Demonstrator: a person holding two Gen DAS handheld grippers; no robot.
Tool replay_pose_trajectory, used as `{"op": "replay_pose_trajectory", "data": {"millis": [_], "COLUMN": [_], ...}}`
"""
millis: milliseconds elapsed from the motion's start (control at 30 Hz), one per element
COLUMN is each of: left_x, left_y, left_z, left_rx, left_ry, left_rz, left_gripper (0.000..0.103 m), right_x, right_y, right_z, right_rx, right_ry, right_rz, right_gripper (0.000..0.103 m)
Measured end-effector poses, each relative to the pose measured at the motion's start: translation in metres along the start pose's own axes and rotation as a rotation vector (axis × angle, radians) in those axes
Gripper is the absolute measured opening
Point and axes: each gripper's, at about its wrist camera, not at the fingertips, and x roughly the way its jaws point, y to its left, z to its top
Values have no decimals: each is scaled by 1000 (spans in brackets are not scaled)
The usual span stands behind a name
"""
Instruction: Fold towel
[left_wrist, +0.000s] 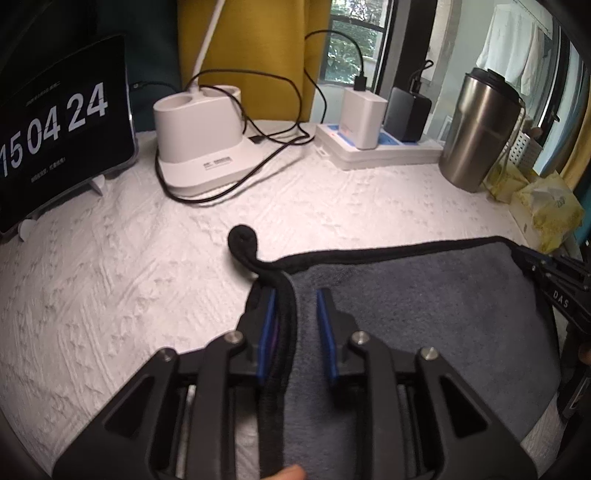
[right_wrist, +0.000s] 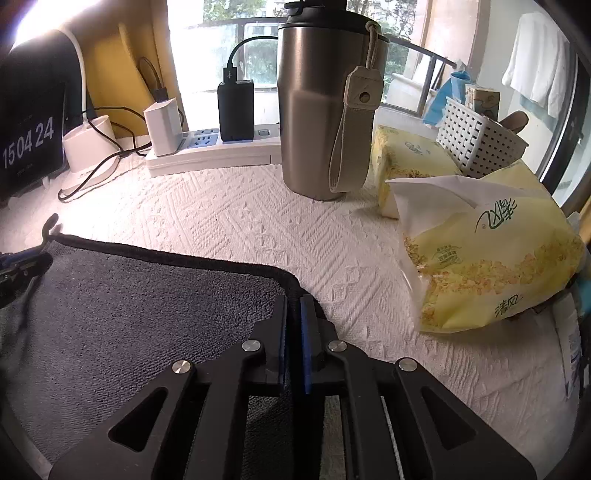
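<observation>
From the camera on your left gripper (left_wrist: 295, 332), you look down its two black fingers with blue pads, which stand apart with a clear gap between them. The dark grey towel (left_wrist: 424, 314) lies flat on a white textured table cover (left_wrist: 129, 295), and its thick black hem runs up through that gap, resting against the left pad while the right pad sits clear of it on the grey pile. The hem ends ahead in a small curled hanging loop (left_wrist: 242, 236) lying on the cover. At the far right edge of the towel you can see your right gripper (left_wrist: 554, 280) at the towel's other corner. Behind, along the back of the table, stand a tablet clock (left_wrist: 55, 125) reading 15 04 24, a white lamp base (left_wrist: 199, 140) with black cables, a white power strip (left_wrist: 369, 147) with chargers, and a steel tumbler (left_wrist: 476, 129). From the camera on your right gripper (right_wrist: 294, 332), the blue pads are drawn close together, pinching the towel's (right_wrist: 147, 314) black-hemmed corner between them. The towel spreads to the left across the table cover (right_wrist: 258, 229), and your left gripper (right_wrist: 18, 266) shows at its far corner. The tumbler (right_wrist: 325, 110) stands straight ahead, with yellow tissue packs (right_wrist: 495, 258) to the right and a white basket (right_wrist: 480, 144) behind them.
</observation>
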Motion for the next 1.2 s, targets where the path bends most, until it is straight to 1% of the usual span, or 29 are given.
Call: {"op": "replay_pose_trajectory", "data": {"millis": [67, 100, 133, 167, 200, 233, 267, 300, 333, 433, 500, 800, 1033, 1200], "left_x": [-2, -4, -6, -9, -12, -15, -17, -20, -22, -29, -35, -66, -100, -121], "left_y": [0, 0, 1, 1, 1, 1, 0, 1, 1, 4, 6, 1, -10, -16], "left_z": [0, 0, 0, 0, 0, 0, 0, 0, 0, 0, 0, -10, -26, -39], "left_rx": [3, 4, 4, 3, 4, 8, 10, 9, 4, -10, -18, -8, 23, 33], "left_ry": [-10, -14, -20, -31, -40, -48, -53, -58, -64, -81, -93, -156, -231, -288], "left_rz": [8, 11, 8, -1, -7, -8, -3, 3, 6, 13, 15, 21, 59, 70], "left_gripper": [35, 52, 73, 82, 89, 90, 90, 90, 90, 90, 90, 90, 90, 90], "right_x": [0, 0, 0, -1, -1, -2, -3, -4, -6, -13, -17, -51, -77, -96], "right_y": [0, 0, 0, 0, 0, 0, -1, -1, -1, 0, 1, 3, 8, 12], "right_z": [0, 0, 0, 0, 0, 0, 0, 0, 0, 0, 0, -3, -12, -22], "right_rx": [-2, -3, -3, -2, -1, 1, 4, 8, 11, 5, 2, 4, -11, -14], "right_ry": [2, 3, 3, 2, 0, -3, -6, -10, -14, -27, -33, -87, -128, -166], "right_rz": [-5, -5, -6, -9, -14, -20, -24, -19, -18, -26, -27, -22, -12, 4], "right_gripper": [10, 10, 11, 13, 21, 32, 39, 49, 54, 59, 60, 61, 61, 61]}}
